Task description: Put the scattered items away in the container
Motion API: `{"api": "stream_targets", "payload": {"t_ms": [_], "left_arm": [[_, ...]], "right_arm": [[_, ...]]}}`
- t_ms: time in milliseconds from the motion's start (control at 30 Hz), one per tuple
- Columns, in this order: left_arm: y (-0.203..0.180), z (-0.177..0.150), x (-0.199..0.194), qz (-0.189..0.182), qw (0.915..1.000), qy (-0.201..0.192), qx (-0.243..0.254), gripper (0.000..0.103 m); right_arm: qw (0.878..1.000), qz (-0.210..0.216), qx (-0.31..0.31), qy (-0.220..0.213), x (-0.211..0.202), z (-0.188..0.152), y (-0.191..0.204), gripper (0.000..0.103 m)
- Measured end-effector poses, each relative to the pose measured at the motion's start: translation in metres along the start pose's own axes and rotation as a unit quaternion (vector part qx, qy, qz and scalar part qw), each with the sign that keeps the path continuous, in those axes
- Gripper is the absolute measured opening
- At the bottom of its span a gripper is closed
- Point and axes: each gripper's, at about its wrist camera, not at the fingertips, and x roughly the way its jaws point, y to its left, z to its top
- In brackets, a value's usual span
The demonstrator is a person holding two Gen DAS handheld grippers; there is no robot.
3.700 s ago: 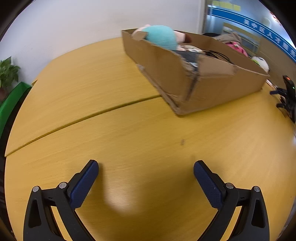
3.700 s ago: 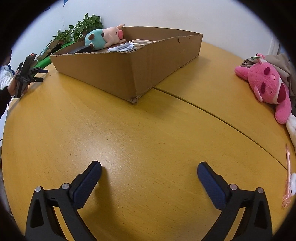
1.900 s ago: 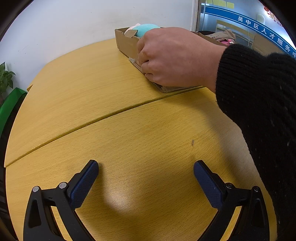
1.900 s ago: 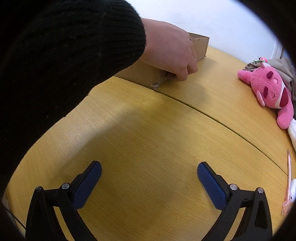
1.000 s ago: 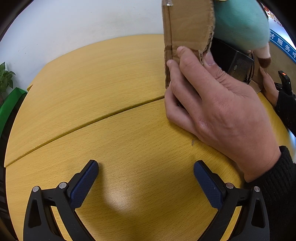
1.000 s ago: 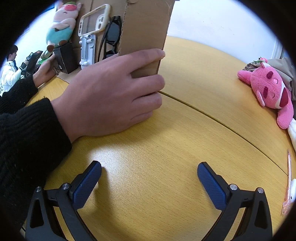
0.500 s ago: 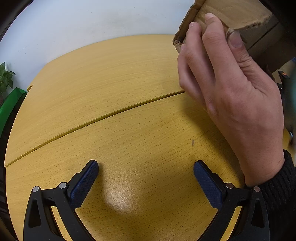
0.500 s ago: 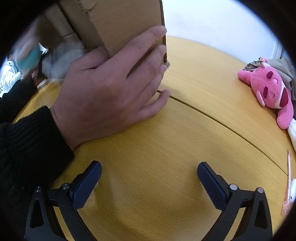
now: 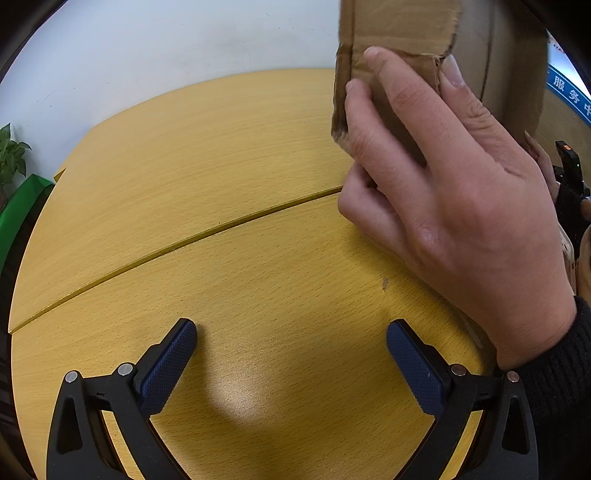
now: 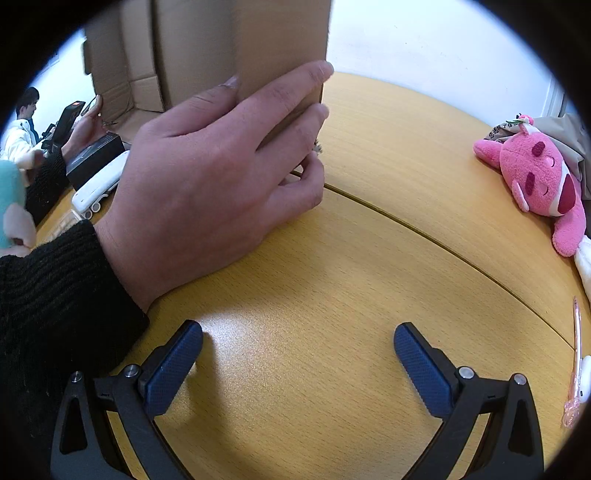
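A bare hand [image 9: 454, 206] grips the corner of a brown cardboard box [image 9: 402, 29] and holds it tipped up on edge; it also shows in the right wrist view [image 10: 207, 177] on the box [image 10: 236, 48]. Spilled items lie at the left: a white device [image 10: 99, 184], a black box [image 10: 92, 158] and a teal plush [image 10: 11, 206]. A pink plush [image 10: 535, 173] and a pink pen [image 10: 574, 354] lie at the right. My left gripper [image 9: 291, 354] and right gripper [image 10: 297, 358] are open and empty, low over the table.
The yellow wooden table [image 9: 221, 155] has a seam [image 9: 184, 242] across it. A second person's hand [image 10: 85, 125] holds a phone at far left. A green plant [image 9: 11, 158] stands beyond the table's left edge. A beige cloth [image 10: 565, 136] lies behind the pink plush.
The hand took hold of the box corner and tipped the box upright; its contents spilled onto the table at the left. Both grippers stayed still and open.
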Motion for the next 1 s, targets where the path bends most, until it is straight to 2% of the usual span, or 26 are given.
{"api": "stream_targets", "payload": {"t_ms": [1000], "left_arm": [[0.0012, 0.0018, 0.0028, 0.001, 1.0000, 0.000, 0.000, 0.103]], "right_arm": [[1.000, 0.001, -0.001, 0.000, -0.0017, -0.0018, -0.0012, 0.103]]}}
